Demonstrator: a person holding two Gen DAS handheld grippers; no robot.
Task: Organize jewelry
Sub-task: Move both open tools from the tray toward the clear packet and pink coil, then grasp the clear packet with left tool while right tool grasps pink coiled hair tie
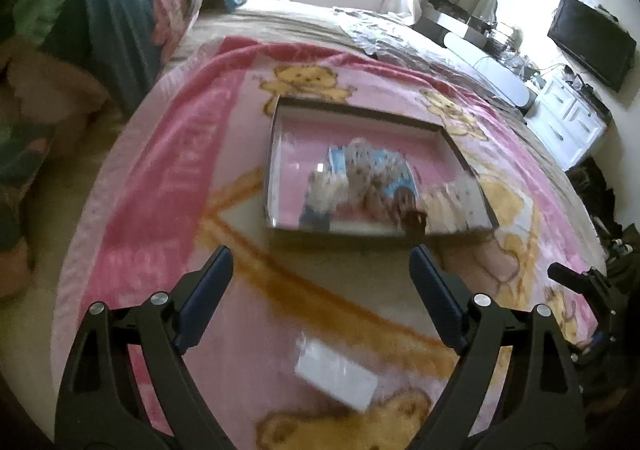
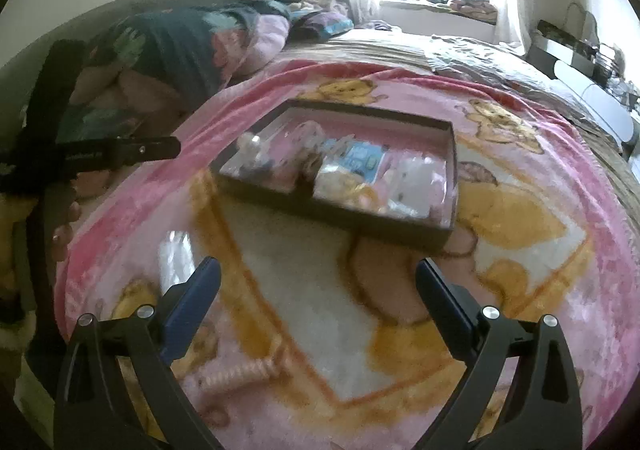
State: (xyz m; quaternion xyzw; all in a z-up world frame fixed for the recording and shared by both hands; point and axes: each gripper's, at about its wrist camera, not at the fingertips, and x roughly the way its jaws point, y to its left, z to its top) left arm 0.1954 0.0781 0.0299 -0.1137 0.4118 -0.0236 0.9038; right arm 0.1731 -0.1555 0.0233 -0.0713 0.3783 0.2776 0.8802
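The shallow dark-walled tray (image 1: 456,142) sits on the pink teddy-bear blanket (image 1: 168,170), at about twelve o'clock from both grippers and well apart from their tips. Inside it lies a loose heap of small packets (image 1: 360,178): pale pouches and blue printed cards, bunched toward the middle and the five o'clock corner, with bare pink floor at the ten o'clock side. The blur is heavy, so whether these hold earrings, chains or something else cannot be told. One clear flat packet (image 1: 336,374) lies alone on the blanket at six o'clock from the tray, between the left gripper's fingers in that view. The left gripper (image 1: 320,262) hovers with fingers spread wide and empty; the right gripper (image 2: 318,274) is likewise spread and holds nothing. Judging from this, sorting has barely begun: the heap looks unsorted, and one packet is outside the tray.
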